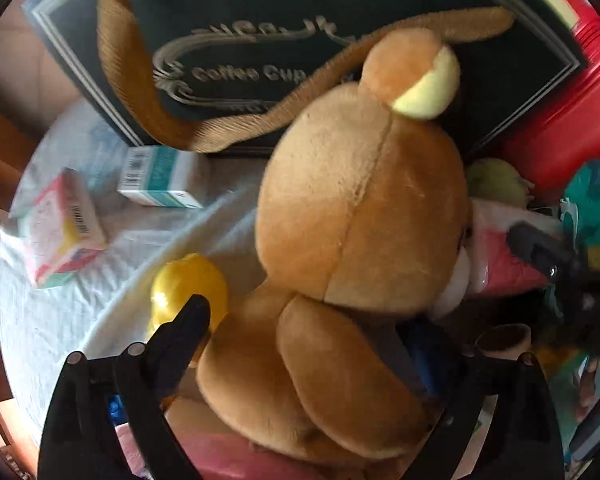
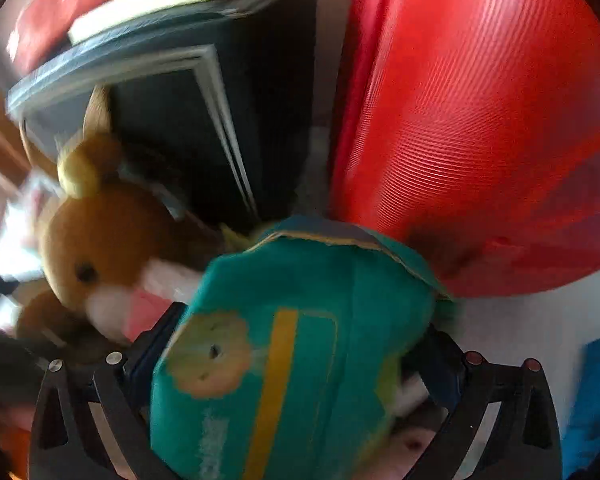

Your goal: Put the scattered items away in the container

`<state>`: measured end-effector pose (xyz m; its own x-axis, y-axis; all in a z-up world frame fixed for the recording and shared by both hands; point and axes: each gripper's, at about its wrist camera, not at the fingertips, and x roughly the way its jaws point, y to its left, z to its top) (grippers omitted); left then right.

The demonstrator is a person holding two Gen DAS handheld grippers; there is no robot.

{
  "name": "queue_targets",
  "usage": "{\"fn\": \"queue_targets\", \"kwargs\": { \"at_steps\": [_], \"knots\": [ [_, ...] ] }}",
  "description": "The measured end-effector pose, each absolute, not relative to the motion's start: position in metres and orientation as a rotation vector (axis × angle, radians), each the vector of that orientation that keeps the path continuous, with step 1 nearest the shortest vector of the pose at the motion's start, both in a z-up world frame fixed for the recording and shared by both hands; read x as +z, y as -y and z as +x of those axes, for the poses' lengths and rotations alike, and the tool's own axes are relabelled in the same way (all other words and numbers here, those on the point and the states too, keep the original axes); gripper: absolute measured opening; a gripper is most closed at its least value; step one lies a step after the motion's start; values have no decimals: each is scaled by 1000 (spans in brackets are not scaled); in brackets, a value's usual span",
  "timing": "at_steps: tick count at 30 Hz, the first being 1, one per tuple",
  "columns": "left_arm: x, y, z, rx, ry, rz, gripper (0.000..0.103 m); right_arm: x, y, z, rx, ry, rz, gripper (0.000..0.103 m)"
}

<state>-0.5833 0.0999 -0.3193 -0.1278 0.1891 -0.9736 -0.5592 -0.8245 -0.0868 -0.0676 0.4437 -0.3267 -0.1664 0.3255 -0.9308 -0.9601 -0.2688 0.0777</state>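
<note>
In the left wrist view my left gripper point(image 1: 312, 344) is shut on a brown plush bear point(image 1: 364, 208), holding its body between the black fingers point(image 1: 188, 328). The bear's long brown strap point(image 1: 124, 80) loops up over a dark box. In the right wrist view my right gripper point(image 2: 300, 344) is shut on a teal plush toy point(image 2: 300, 320) with a yellow stripe and a round yellow patch. The bear's face point(image 2: 100, 256) shows just left of it. The right gripper's black finger point(image 1: 540, 252) and the teal toy point(image 1: 592, 208) show at the right of the left wrist view.
A dark "Coffee Cup" box point(image 1: 260, 40) stands behind, also in the right wrist view point(image 2: 188, 128). A red ribbed container point(image 2: 480, 120) is at the right. Two small cartons point(image 1: 56, 228) point(image 1: 160, 180) and a yellow object point(image 1: 188, 288) lie on a white cloth point(image 1: 52, 320).
</note>
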Motion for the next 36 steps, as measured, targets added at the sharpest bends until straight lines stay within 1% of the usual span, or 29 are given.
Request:
{"fn": "queue_targets", "kwargs": {
  "at_steps": [1, 2, 3, 4, 5, 8, 10, 11, 12, 14, 18, 22, 24, 26, 27, 28, 30, 31, 33, 36],
  "knots": [
    [-324, -101, -577, 1977, -437, -1666, 89, -328, -445, -68, 1629, -900, -1057, 103],
    [-328, -102, -570, 1974, -476, -1675, 84, -329, -444, -70, 1626, -896, -1077, 103],
    [-331, -103, -559, 1995, -550, -1665, 81, -330, -443, -71, 1625, -898, -1109, 103],
    [-332, -104, -547, 2010, -607, -1641, 81, -330, -440, -71, 1627, -907, -1128, 103],
    [-332, -104, -537, 2015, -627, -1620, 81, -331, -437, -70, 1630, -929, -1144, 103],
    [-327, -92, -505, 2007, -588, -1599, 81, -340, -410, -62, 1644, -1035, -1247, 102],
    [-321, -84, -483, 1991, -592, -1568, 80, -351, -386, -57, 1623, -1029, -1347, 98],
    [-317, -78, -470, 1993, -597, -1557, 77, -354, -374, -52, 1615, -1022, -1360, 98],
    [-314, -74, -459, 1994, -604, -1547, 70, -354, -362, -46, 1609, -1033, -1360, 97],
    [-307, -64, -438, 1987, -603, -1534, 70, -352, -340, -33, 1610, -1071, -1365, 96],
    [-294, -47, -399, 1994, -608, -1497, 65, -351, -299, -8, 1564, -1084, -1399, 95],
    [-269, -31, -360, 1970, -583, -1429, 65, -356, -264, 32, 1472, -1105, -1403, 94],
    [-246, -28, -345, 2015, -611, -1363, 65, -340, -255, 53, 1493, -1126, -1299, 94],
    [-223, -24, -328, 2070, -623, -1295, 65, -305, -245, 73, 1520, -1080, -1163, 94],
    [-216, -21, -326, 2078, -614, -1281, 65, -287, -239, 79, 1534, -1046, -1113, 95],
    [-209, -19, -322, 2082, -605, -1275, 66, -272, -232, 83, 1552, -1022, -1071, 98],
    [-195, -16, -306, 2093, -606, -1253, 71, -234, -203, 90, 1614, -967, -987, 103],
    [-189, -10, -296, 2098, -605, -1244, 71, -220, -193, 91, 1635, -941, -958, 103],
    [-182, 4, -274, 2100, -586, -1238, 71, -203, -175, 89, 1672, -900, -912, 103],
    [-180, 28, -234, 2103, -553, -1236, 71, -198, -137, 92, 1737, -877, -877, 103]
  ]
}}
